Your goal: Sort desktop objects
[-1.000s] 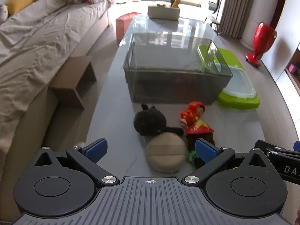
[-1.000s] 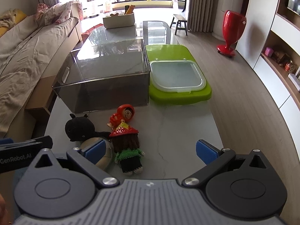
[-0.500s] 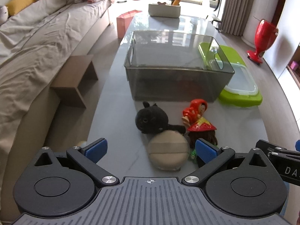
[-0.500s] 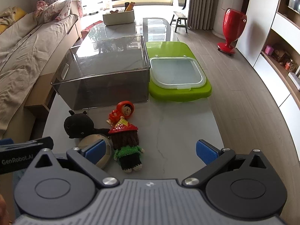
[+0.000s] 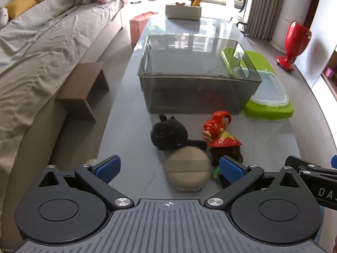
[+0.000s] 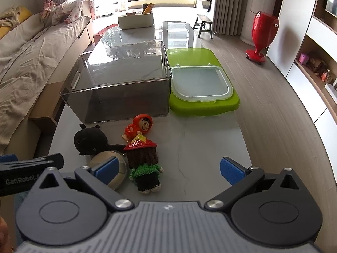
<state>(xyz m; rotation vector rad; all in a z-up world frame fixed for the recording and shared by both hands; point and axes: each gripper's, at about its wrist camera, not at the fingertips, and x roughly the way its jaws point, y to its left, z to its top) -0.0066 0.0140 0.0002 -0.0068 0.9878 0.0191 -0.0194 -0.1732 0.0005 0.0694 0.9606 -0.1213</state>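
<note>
Toys sit bunched at the counter's (image 5: 126, 113) near end: black plush (image 5: 168, 133), round tan puff (image 5: 188, 171), crochet doll (image 6: 145, 168). Left tool (image 5: 168, 167) and right tool (image 6: 167, 167) both gape wide, holding nothing.

Toys clustered tight on the tabletop (image 6: 200, 147): black plush (image 5: 168, 133), tan round puff (image 5: 188, 174), red-hooded doll (image 5: 218, 124) and knitted doll (image 6: 145, 166) all touching or just beside each other, little room between them. Grey bin (image 5: 198, 92) stands just behind the cluster, open top, walls block a low approach. Green lid (image 6: 202, 84) lies against the bin's right side. Bare tabletop right of the knitted doll and left of the plush. Left gripper (image 5: 169, 168) and right gripper (image 6: 168, 168) both spread wide, side by side near the cluster.
</note>
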